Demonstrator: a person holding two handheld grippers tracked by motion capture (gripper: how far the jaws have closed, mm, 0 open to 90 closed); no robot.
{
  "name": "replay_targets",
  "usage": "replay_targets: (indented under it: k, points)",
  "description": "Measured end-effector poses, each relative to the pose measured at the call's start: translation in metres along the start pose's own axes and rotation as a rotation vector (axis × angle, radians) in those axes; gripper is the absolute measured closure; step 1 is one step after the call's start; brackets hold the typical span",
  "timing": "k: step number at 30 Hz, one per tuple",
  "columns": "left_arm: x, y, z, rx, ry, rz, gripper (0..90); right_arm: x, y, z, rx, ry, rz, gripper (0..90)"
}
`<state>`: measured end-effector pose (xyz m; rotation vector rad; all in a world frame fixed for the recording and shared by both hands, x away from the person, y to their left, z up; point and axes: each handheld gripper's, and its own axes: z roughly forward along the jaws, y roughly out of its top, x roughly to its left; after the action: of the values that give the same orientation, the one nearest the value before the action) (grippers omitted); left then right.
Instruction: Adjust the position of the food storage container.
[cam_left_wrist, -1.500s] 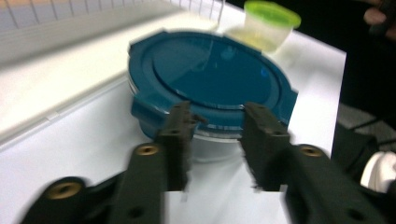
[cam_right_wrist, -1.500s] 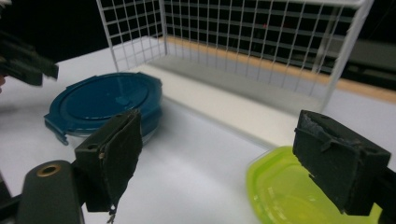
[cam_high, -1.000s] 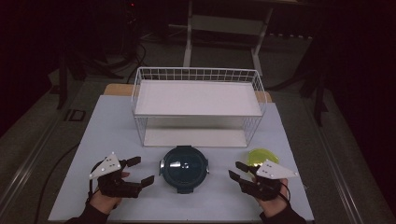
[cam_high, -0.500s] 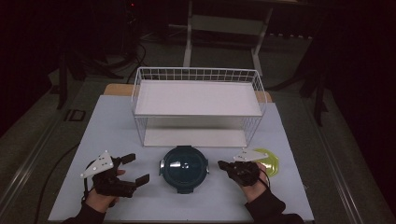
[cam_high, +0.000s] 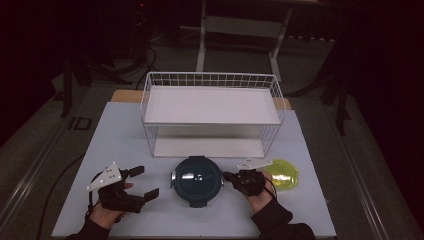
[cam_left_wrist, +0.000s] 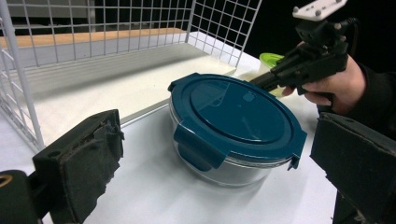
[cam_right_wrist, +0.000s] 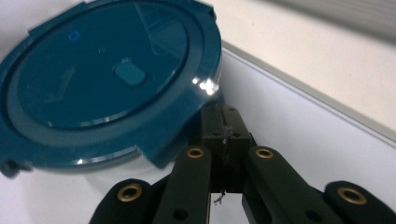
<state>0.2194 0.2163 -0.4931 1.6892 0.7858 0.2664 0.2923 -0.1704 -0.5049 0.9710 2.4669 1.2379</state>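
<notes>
Right tool (cam_high: 231, 176) (jaws together) at container (cam_high: 196, 179) rim.

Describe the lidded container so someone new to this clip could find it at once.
Start at the white wire rack at the table's middle. Just in front of it, between the two grippers, sits a round glass container with a dark blue clip-on lid. The flat yellow-green disc to its right is the only other round thing, and it is bright, not dark.

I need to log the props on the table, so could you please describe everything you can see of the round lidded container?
The container is a round, clear bowl, glass by its look, under a dark teal plastic lid with latch flaps, shut. It stands upright on the white table before the wire rack. The right gripper, jaws together, meets its rim.
</notes>
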Motion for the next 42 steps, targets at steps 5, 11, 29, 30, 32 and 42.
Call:
replay_targets:
  k: [5, 11, 29, 30, 32, 42]
  points:
    - [-0.001, -0.001, 0.002, 0.013, -0.009, 0.007, 1.9, 0.000, 0.005, 0.007, -0.007, 0.005, 0.013, 90.0]
    - [0.000, -0.001, 0.002, 0.015, -0.011, 0.009, 1.9, 0.006, 0.011, 0.017, -0.001, 0.026, 0.005, 90.0]
    - [0.003, -0.001, -0.003, 0.009, -0.004, 0.012, 1.9, 0.030, 0.029, 0.044, 0.002, 0.087, -0.009, 90.0]
    - [0.003, 0.000, -0.004, 0.008, -0.004, 0.010, 1.9, 0.031, 0.029, 0.045, 0.001, 0.088, -0.011, 90.0]
    - [0.003, 0.000, -0.004, 0.007, -0.002, 0.011, 1.9, 0.031, 0.029, 0.045, 0.001, 0.096, -0.002, 90.0]
    - [0.001, 0.000, -0.004, 0.016, 0.000, 0.007, 1.9, 0.034, 0.039, 0.037, -0.046, 0.105, -0.026, 89.9]
